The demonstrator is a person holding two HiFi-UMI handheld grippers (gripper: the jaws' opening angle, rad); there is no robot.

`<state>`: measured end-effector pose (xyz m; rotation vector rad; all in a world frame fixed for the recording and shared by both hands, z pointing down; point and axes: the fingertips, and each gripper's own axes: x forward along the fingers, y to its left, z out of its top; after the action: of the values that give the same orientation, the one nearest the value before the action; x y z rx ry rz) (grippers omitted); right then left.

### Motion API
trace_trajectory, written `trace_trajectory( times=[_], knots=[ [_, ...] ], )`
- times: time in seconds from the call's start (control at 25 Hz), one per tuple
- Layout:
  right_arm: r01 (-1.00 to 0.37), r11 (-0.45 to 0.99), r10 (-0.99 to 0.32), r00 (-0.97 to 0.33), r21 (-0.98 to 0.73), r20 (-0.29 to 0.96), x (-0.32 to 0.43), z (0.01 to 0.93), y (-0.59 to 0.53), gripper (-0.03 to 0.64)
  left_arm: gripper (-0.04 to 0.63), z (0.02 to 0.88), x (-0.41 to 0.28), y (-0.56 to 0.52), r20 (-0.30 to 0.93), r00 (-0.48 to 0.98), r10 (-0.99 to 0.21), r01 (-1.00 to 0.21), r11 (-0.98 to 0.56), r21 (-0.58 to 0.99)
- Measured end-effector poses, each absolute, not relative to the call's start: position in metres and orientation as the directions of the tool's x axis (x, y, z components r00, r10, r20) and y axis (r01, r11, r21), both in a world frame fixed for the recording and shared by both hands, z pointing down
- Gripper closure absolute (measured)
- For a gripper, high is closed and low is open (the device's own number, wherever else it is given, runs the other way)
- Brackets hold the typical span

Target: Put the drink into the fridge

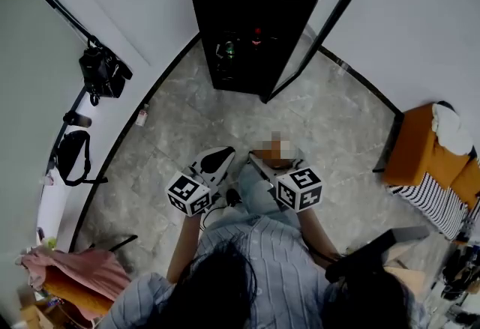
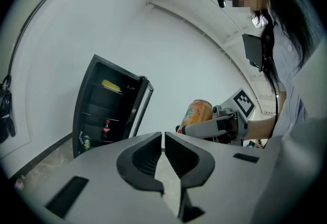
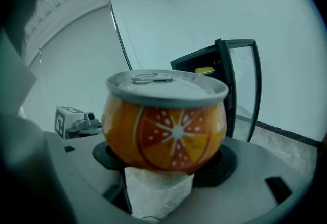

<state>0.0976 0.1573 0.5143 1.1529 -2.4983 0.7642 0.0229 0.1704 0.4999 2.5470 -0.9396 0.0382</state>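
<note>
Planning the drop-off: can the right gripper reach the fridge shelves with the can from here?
Probably not yet: the fridge stands well ahead of the right gripper. Its door is open and the floor between looks clear.

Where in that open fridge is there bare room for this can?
In the fridge, the shelf between the yellow item above and the red-labelled bottle below looks bare. Lower down, bottle and green can crowd it.

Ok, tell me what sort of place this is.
Probably a bare room used as a test or studio space, not a kitchen: a small black fridge stands open on the stone-tiled floor by plain white walls, and what looks like a mounted camera is nearby.
</note>
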Motion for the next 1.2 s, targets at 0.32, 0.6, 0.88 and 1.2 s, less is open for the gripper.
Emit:
trace_trajectory(
  times=[0.32, 0.6, 0.88, 1.2],
  knots=[
    [-0.755, 0.563, -0.597, -0.654, -0.338, 0.465, 0.106, 0.516, 0.088, 0.290, 0.584, 0.498, 0.035, 0.096, 0.177, 0.766, -0.618, -0.633, -0.678, 0.373],
    [-0.733, 0.596, -0.577, -0.675, -0.327, 0.461, 0.112, 0.513, 0.028, 0.290, 0.584, 0.483, 0.040, 0.030, 0.174, 0.747, -0.641, -0.657, -0.675, 0.335],
    [-0.728, 0.592, -0.586, -0.683, -0.345, 0.435, 0.113, 0.510, -0.006, 0.290, 0.584, 0.471, 0.037, 0.006, 0.186, 0.735, -0.652, -0.674, -0.675, 0.300],
    [-0.715, 0.606, -0.568, -0.696, -0.349, 0.440, 0.110, 0.514, -0.022, 0.290, 0.584, 0.475, 0.030, 0.000, 0.203, 0.713, -0.671, -0.696, -0.646, 0.314]
  ],
)
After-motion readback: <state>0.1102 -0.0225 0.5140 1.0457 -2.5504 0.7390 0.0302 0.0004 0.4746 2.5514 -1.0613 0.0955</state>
